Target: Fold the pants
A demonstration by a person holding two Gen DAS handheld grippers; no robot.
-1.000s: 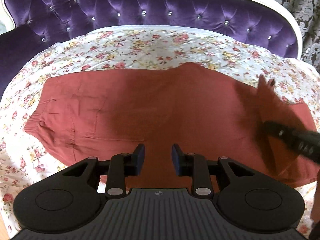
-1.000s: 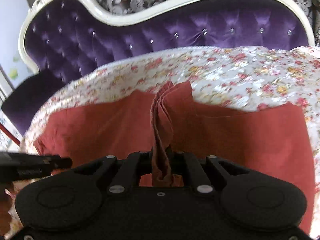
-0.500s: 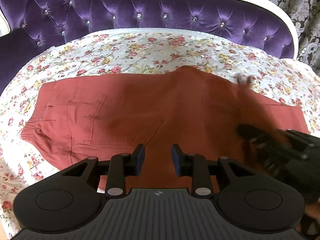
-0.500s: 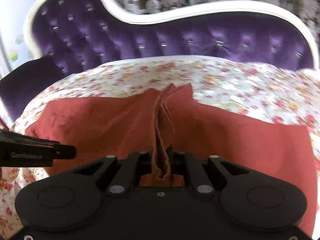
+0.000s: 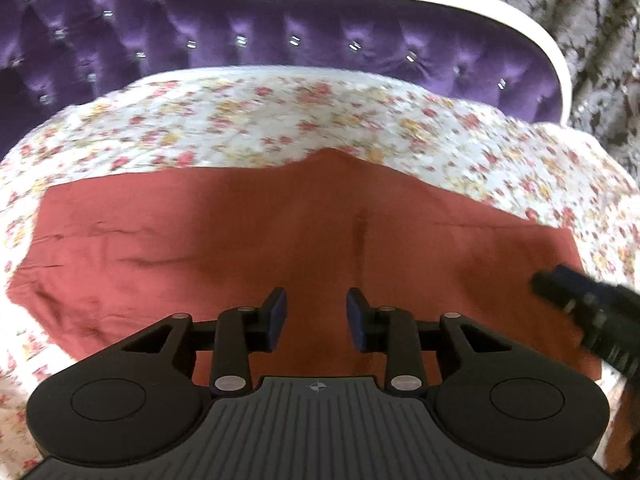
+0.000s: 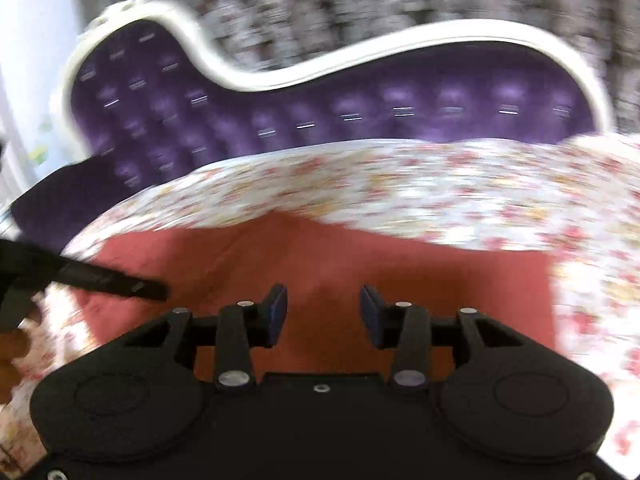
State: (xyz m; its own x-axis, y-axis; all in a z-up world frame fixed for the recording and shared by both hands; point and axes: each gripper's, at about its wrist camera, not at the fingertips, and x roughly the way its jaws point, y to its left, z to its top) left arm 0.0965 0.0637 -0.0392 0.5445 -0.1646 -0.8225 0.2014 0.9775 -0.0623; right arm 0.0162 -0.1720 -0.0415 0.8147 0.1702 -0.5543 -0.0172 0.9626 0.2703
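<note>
The rust-red pants (image 5: pixel 280 240) lie flat on a flowered sheet (image 5: pixel 280 116) that covers the seat of a purple tufted sofa (image 5: pixel 240 40) with a white curved frame (image 5: pixel 460 4). The garment spreads from the left side of the seat to the right side, and its near edge goes under the two tools. At the far edge of the cloth, about in the middle, a small point of fabric stands out toward the sofa back. Some soft creases are seen on the left part of the pants.

The left hand-held gripper (image 5: pixel 316 314) hangs above the near middle of the pants; its jaws stand a little apart and have just been opening slightly, with nothing between them, only the cloth below. The right hand-held gripper (image 6: pixel 323 312) is over the right part of the garment; its jaws have just been opening and now stand moderately wide, and no fabric is between its blue pads (image 6: pixel 278 308). In the left wrist view the right tool shows as a dark blurred shape at the right edge, above the right end of the pants. In the right wrist view the left tool comes in from the left, and fingers of a hand (image 6: pixel 12 356) are seen at the lower left edge. The right wrist view is blurred
</note>
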